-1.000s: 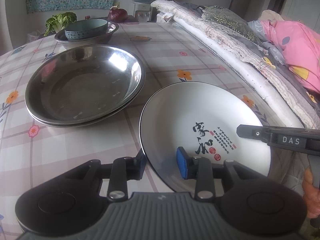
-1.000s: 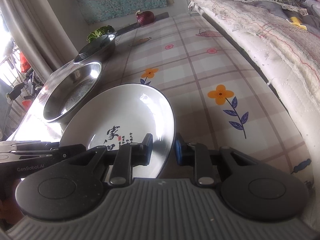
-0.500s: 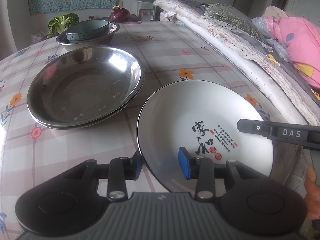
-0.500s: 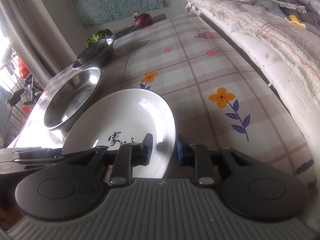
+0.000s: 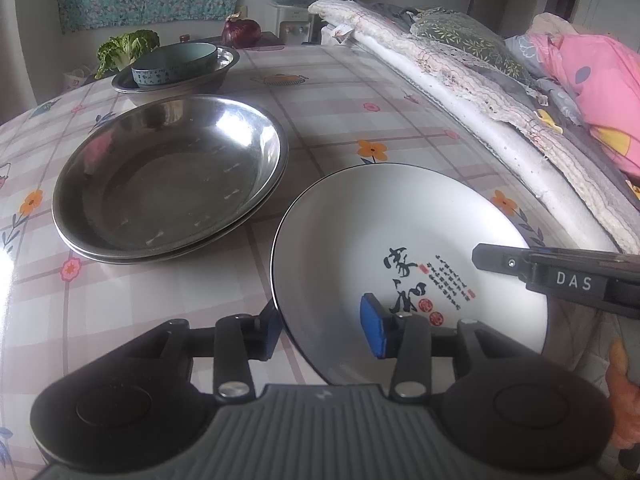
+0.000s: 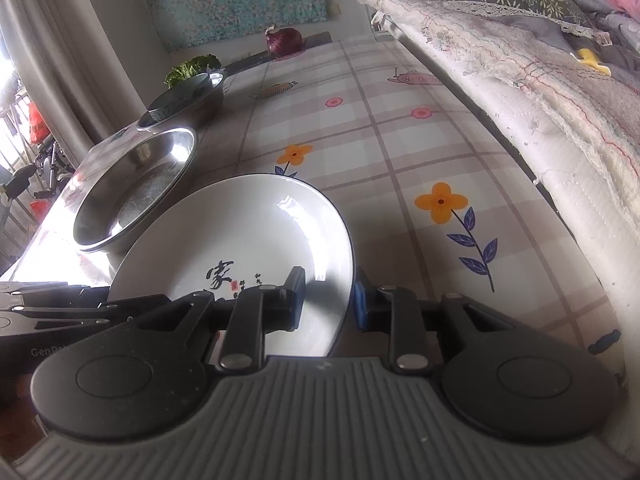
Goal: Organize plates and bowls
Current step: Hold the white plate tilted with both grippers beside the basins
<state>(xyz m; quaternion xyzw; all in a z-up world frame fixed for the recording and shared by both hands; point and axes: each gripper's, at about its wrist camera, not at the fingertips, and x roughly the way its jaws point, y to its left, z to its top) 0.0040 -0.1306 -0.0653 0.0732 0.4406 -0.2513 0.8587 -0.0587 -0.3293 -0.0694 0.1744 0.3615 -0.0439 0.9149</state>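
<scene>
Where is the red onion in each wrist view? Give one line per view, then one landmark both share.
Left wrist view: red onion at top centre, at the table's far end, behind the teal bowl.
Right wrist view: red onion at top, slightly left of centre, before the floral curtain.
Shared landmark: the white plate with black calligraphy, nearest the fingers in both.

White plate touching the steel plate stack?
Apart. Left wrist view shows a strip of tablecloth between the white plate's rim and the steel plate stack.
</scene>
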